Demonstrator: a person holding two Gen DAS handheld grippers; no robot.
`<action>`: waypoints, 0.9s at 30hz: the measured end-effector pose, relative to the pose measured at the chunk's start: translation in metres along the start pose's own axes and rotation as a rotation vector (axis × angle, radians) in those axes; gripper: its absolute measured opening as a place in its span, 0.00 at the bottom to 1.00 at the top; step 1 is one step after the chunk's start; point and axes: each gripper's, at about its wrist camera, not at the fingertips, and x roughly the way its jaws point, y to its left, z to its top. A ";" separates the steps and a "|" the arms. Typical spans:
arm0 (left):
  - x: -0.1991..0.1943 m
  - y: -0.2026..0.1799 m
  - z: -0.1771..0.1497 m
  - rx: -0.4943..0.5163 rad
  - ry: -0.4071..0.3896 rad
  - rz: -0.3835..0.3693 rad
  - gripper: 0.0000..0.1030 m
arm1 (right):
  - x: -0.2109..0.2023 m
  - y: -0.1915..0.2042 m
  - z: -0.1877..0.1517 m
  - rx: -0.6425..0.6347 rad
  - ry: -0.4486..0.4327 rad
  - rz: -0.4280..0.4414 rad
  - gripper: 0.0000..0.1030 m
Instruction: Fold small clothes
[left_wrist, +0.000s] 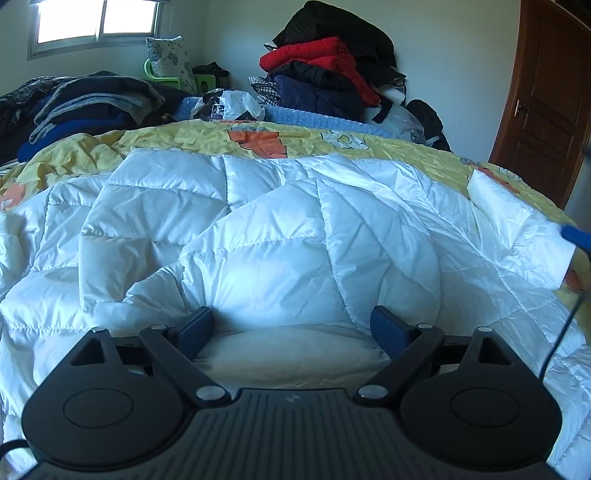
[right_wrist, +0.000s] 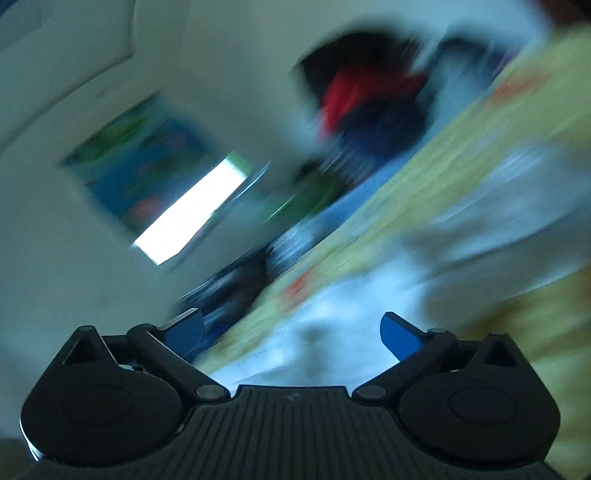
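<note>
Left hand-held gripper (left_wrist: 291, 325) spread over white quilted jacket (left_wrist: 266, 229), hem hidden beneath it. Right hand-held gripper (right_wrist: 291, 330) spread, empty; its view blurred.

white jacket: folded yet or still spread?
Partly folded. The white jacket lies on the yellow bedsheet with one quilted panel lapped over the middle; a sleeve still sticks out sideways.

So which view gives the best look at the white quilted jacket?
The left wrist view: the white quilted jacket fills the frame in sharp focus, spread over the yellow bedspread, with a sleeve reaching right. The right wrist view is smeared by motion blur; there the jacket is only a pale patch on yellow.
</note>
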 end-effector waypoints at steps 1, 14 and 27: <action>0.004 0.001 0.003 0.004 0.003 0.005 0.91 | -0.009 -0.015 0.001 0.013 -0.046 -0.041 0.97; 0.000 -0.034 0.004 0.140 0.006 0.245 0.92 | 0.026 -0.073 0.003 0.143 0.054 -0.009 0.97; 0.053 -0.176 0.153 -0.230 0.152 -0.374 0.95 | 0.000 -0.106 0.022 0.384 -0.095 0.204 0.99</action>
